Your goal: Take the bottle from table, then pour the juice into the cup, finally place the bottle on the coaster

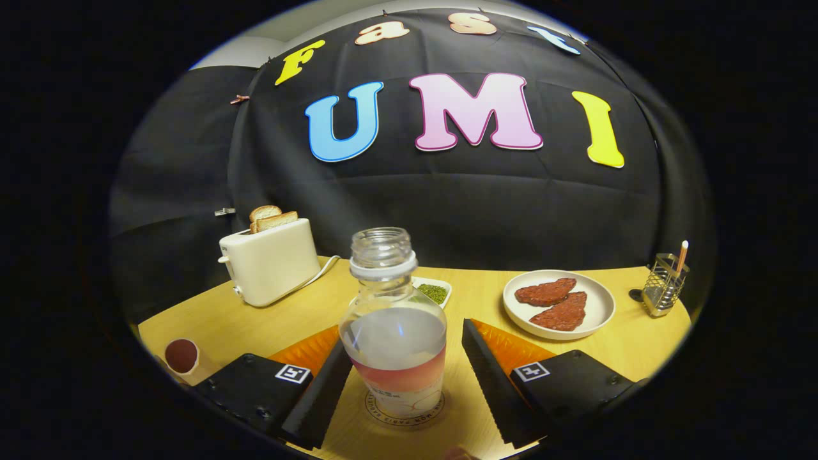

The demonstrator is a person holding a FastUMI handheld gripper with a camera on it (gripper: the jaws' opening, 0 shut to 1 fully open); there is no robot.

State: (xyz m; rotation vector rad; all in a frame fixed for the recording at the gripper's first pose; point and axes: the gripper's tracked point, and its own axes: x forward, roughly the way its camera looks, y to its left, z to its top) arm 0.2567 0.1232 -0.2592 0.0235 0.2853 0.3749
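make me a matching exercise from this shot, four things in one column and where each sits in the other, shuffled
Things:
1. bottle
2. cup
3. toast
4. meat patties

Places:
A. on the round white plate
B. in the toaster slots
C. between the open jaws of the gripper, on the coaster
D. near the table edge, off to the side of one finger

Pairs: 1-C, 2-D, 3-B, 4-A
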